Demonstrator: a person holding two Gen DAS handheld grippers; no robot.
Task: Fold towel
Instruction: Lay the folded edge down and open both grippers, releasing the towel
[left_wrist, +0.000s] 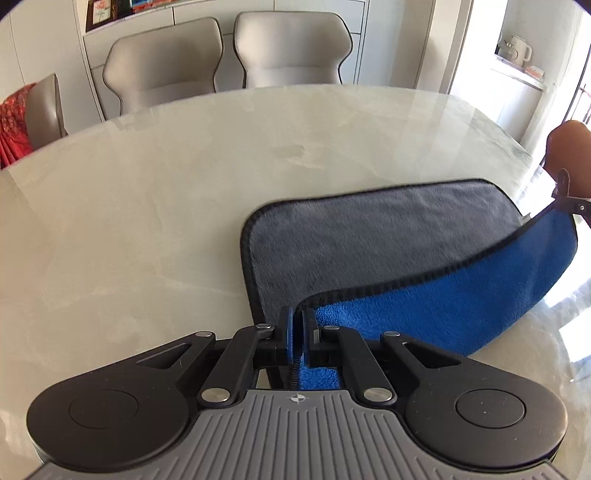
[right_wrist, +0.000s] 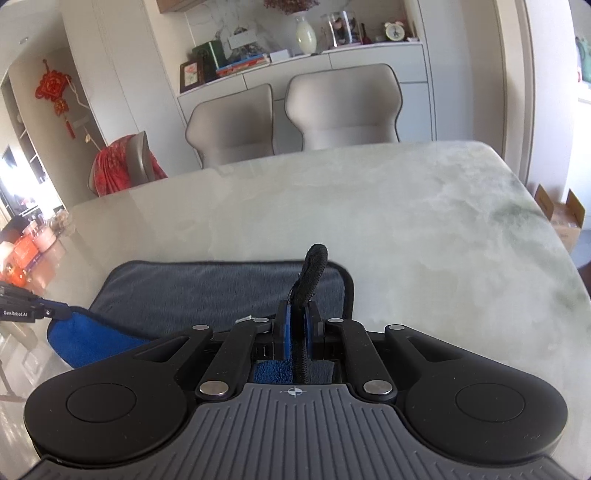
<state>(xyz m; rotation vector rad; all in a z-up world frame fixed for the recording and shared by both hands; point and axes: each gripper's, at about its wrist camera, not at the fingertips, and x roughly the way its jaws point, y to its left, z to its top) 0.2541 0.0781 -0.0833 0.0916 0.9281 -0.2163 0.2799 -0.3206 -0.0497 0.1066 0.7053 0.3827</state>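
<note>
left gripper (left_wrist: 298, 334): jaws clenched on the near left corner of the towel (left_wrist: 373, 236), with the black stitched hem and blue pile pinched between the blue pads. towel is two-sided, grey face up on the far half, blue face showing on the lifted near edge. the far half lies flat on the marble table (left_wrist: 147, 206), right of centre in the left wrist view. the near hem rises off the table and sags in a curve between the two grippers (blue underside turned toward the camera). at the far right of the left wrist view, the right gripper (left_wrist: 570, 203) shows only as a black tip at the towel's other near corner, partly cut off by the frame edge. right wrist view: right gripper (right_wrist: 298, 328) is clamped on a towel (right_wrist: 207, 291) corner, the black hem standing up in a loop above the pads. the left gripper (right_wrist: 55, 313) enters from the left edge, holding the blue corner. two beige chairs (right_wrist: 291, 118) stand behind the table (right_wrist: 406, 206), and a third chair with a red cloth (right_wrist: 110, 166) is at left.
</note>
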